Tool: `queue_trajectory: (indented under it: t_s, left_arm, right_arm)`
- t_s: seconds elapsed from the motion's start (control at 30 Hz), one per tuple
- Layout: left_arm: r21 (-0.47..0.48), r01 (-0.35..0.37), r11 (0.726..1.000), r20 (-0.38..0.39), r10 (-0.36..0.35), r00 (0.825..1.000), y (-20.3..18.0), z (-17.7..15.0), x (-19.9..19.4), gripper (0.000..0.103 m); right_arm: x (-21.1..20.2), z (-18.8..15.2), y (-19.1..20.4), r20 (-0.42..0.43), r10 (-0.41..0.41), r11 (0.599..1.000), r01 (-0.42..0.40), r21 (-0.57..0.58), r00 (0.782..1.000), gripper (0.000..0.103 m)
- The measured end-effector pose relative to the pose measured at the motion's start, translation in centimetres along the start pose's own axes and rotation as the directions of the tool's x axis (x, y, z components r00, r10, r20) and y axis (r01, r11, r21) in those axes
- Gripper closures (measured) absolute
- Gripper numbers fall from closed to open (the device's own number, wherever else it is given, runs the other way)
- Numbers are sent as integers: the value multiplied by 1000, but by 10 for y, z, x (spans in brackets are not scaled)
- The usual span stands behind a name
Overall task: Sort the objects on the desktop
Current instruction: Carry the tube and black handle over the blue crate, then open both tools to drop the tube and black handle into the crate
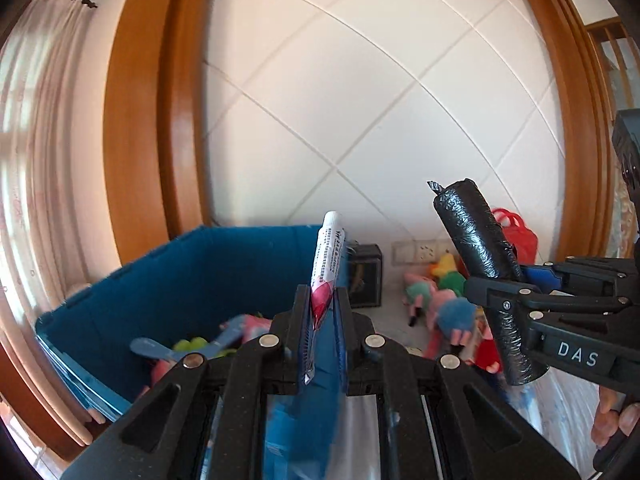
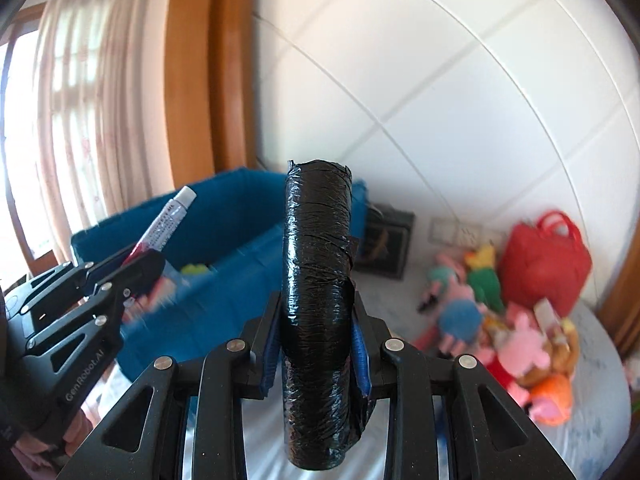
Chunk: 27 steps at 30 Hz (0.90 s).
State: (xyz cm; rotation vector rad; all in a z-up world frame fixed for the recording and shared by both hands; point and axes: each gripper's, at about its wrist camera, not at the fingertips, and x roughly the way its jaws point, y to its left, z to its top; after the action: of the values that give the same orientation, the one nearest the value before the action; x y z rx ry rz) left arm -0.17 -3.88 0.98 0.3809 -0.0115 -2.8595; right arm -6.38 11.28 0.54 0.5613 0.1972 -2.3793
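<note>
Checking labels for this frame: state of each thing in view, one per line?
left gripper: jaws shut on tube
tube: held, upright, cap up
right gripper: jaws shut on black roll
black roll: held, upright
blue bin: open, toys inside
plush toys: piled loose by wall

The right gripper point(image 2: 316, 344) clamps a black roll of bin bags point(image 2: 316, 280) between its blue-padded jaws; the roll stands nearly upright, its top end above the jaws and its lower end below them. Behind the roll sits a blue storage box point(image 2: 240, 240), open at the top, with bright items blurred inside. Left of the roll, in front of the box, the left gripper point(image 2: 138, 262) pinches a white tube point(image 2: 168, 220) with a red lower end, the tube tilted up to the right. Right of the roll, against the white tiled wall point(image 2: 440, 100), lie a heap of plush toys point(image 2: 500, 320) and a red bag point(image 2: 544, 264). A small dark box point(image 2: 386, 246) stands just right of the blue box.
</note>
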Motion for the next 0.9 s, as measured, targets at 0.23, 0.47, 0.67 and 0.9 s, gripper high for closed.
queue_trajectory:
  t_s: [0.23, 0.47, 0.67, 0.9]
  left_arm:
    - [-18, -79, 997, 18, 80, 997, 81, 10, 13, 92]
    - [-61, -169, 984, -75, 164, 984, 160, 7, 57, 92]
    - [-58, -204, 977, -188, 190, 964, 199, -4, 89, 92]
    - [-58, -182, 982, -196, 167, 966, 209, -8, 97, 92]
  right_arm:
    - [35, 42, 71, 39, 48, 999, -47, -20, 998, 73]
    - [83, 59, 124, -23, 78, 997, -79, -26, 997, 73]
    - [121, 57, 156, -118, 54, 997, -60, -49, 991, 73]
    - [139, 52, 170, -158, 8, 997, -21, -80, 987, 73]
